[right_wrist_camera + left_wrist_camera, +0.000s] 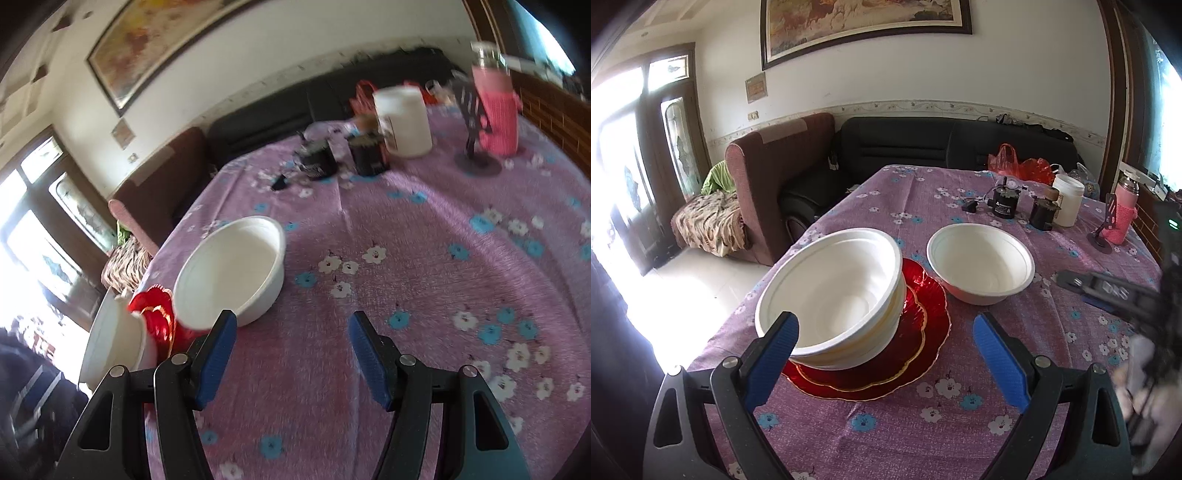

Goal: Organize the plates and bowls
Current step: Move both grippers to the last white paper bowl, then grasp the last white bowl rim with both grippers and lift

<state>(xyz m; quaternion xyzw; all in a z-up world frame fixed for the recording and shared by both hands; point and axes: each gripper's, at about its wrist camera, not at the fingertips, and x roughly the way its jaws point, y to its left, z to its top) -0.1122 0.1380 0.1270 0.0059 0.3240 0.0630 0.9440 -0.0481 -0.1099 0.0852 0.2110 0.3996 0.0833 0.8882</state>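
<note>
A stack of white bowls [831, 295] sits tilted on stacked red scalloped plates [919, 350] near the table's left edge. My left gripper [884, 326] is open just before them, its left finger [775, 350] in front of the stack's near rim and its right finger off to the side over the cloth. A single white bowl [980, 264] stands to the right of the plates. In the right wrist view, my right gripper [293, 321] is open over the cloth with nothing between its fingers. That single bowl [232, 273] lies just ahead and left of it, by the left fingertip. The right gripper [1108, 291] also shows blurred at the left wrist view's right edge.
The table has a purple flowered cloth [424, 258]. At its far side stand a white jar [1067, 199], two black cylinders [1004, 201], a pink bottle [1123, 214] beside a black stand, and a red plastic bag [1019, 162]. Sofas stand beyond the table.
</note>
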